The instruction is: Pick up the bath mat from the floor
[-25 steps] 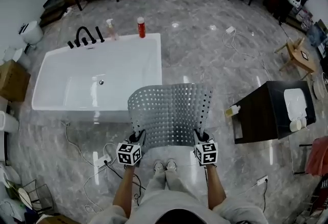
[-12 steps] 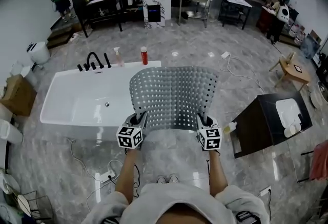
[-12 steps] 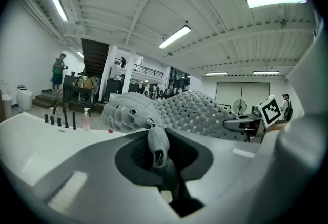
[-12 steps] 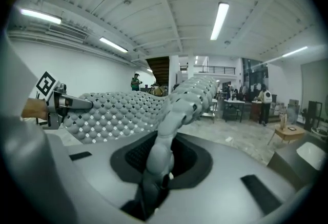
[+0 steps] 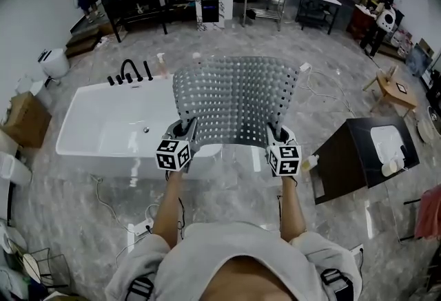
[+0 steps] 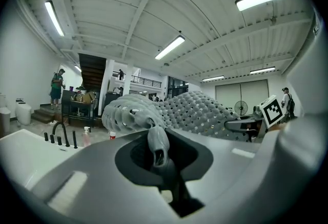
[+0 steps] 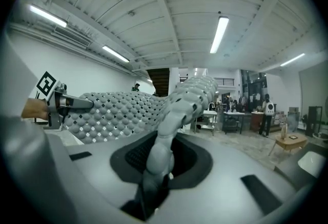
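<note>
The bath mat (image 5: 234, 96) is grey rubber full of small holes. It hangs in the air, stretched flat between my two grippers and lifted well off the floor. My left gripper (image 5: 185, 134) is shut on the mat's near left corner. My right gripper (image 5: 275, 136) is shut on its near right corner. In the left gripper view a fold of the mat (image 6: 156, 138) is pinched in the jaws, and the rest bulges away towards the other gripper (image 6: 253, 124). The right gripper view shows the mat's edge (image 7: 166, 130) clamped the same way.
A white bathtub (image 5: 117, 131) with black taps (image 5: 127, 72) stands on the marble floor under the mat's left side. A dark cabinet (image 5: 365, 155) stands at the right. Cables (image 5: 148, 220) lie on the floor by my feet. Tables and people fill the far end.
Both grippers have risen and moved forward with the mat. It now covers part of the bathtub's right end and hides the red bottle on the tub's rim.
</note>
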Tool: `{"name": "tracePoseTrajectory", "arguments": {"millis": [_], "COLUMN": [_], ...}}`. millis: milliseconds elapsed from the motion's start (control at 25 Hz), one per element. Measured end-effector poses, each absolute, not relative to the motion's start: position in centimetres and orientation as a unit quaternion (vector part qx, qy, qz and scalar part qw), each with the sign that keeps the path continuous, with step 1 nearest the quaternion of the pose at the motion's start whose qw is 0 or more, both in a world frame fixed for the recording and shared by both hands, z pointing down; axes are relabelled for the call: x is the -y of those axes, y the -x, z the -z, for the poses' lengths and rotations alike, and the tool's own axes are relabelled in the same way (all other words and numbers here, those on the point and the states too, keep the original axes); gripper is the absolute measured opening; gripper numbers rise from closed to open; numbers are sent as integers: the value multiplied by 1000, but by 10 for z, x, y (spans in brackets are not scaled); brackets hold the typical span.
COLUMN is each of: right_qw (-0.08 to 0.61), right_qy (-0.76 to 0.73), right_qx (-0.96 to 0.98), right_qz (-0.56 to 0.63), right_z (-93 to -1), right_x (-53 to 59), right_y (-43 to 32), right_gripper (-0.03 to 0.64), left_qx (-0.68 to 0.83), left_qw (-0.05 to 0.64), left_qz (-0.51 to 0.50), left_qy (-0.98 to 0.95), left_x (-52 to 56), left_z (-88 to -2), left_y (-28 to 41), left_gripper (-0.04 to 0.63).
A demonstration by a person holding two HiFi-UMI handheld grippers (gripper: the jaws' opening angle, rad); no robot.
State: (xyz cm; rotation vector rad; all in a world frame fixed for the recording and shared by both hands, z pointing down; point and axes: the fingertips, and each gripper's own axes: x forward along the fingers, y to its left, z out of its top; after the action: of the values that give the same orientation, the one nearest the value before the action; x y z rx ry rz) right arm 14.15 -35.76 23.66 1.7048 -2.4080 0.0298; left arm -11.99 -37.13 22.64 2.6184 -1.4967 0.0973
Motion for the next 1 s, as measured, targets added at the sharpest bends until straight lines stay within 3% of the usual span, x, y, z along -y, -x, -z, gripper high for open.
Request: {"name": "tracePoseTrajectory", "arguments": {"millis": [1000], "right_qw": [111], "right_qy": [-573], "right_qx": [812], "right_qz": [-13], "right_z": [-246], "right_x": [352], "right_y": [-130], "right_gripper": [77], "left_qx": [496], "left_qw": [80], "left_qz": [-27], "left_qy": [-864], "left_x": [370], "left_z": [-238], "left_y": [125], "left_gripper": [44]}}
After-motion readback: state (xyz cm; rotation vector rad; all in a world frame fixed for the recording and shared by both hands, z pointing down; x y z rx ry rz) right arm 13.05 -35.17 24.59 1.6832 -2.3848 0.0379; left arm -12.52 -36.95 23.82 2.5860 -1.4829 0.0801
